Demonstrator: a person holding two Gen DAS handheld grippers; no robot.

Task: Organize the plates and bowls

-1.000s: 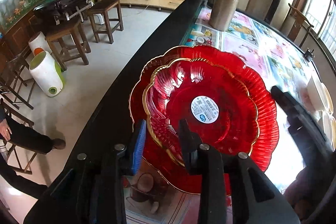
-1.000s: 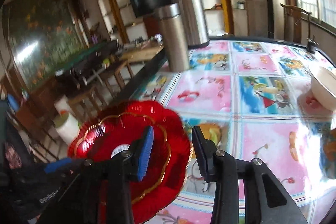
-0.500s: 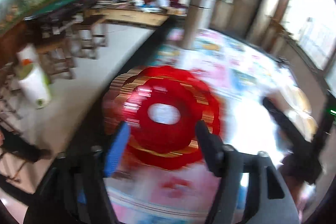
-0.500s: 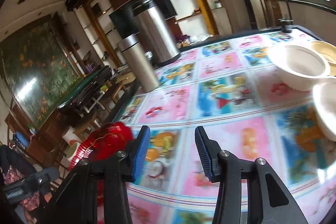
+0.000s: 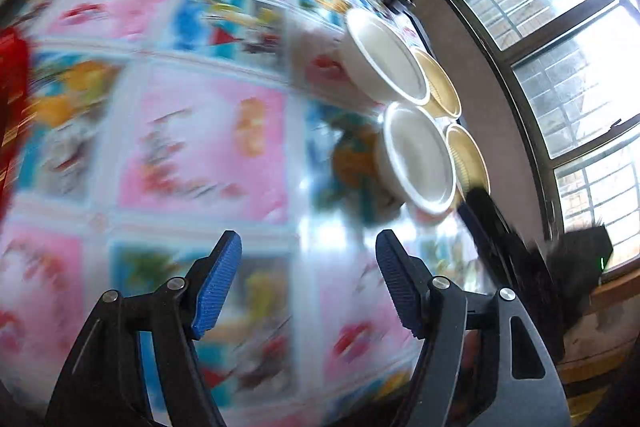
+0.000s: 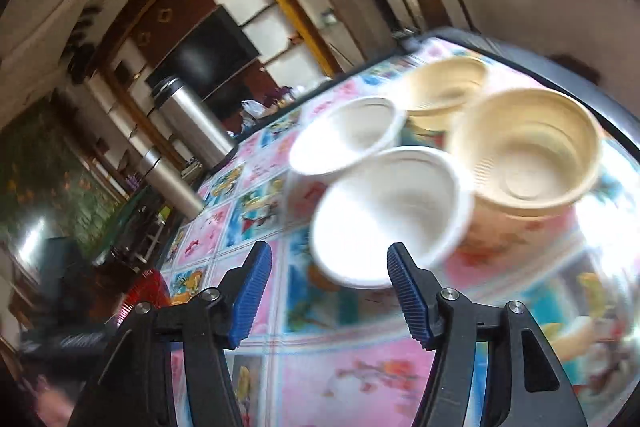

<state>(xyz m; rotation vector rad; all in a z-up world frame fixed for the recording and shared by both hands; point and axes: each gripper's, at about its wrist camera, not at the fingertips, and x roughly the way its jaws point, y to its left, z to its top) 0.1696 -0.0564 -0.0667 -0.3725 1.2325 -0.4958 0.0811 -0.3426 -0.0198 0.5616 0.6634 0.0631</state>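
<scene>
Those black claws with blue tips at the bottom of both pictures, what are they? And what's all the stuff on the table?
They are hand-held grabbers; a person holds one in each hand. A small camera sits on each, so you get two pictures, each looking out along a grabber's own two fingers. The left gripper and the right gripper are both open and hold nothing. Below them is a table with a colourful cartoon tablecloth. On it stand two white bowls and two cream bowls, bunched together. Farther back stand metal flasks. The red plates sit at the table's edge. Everything is blurry.
</scene>
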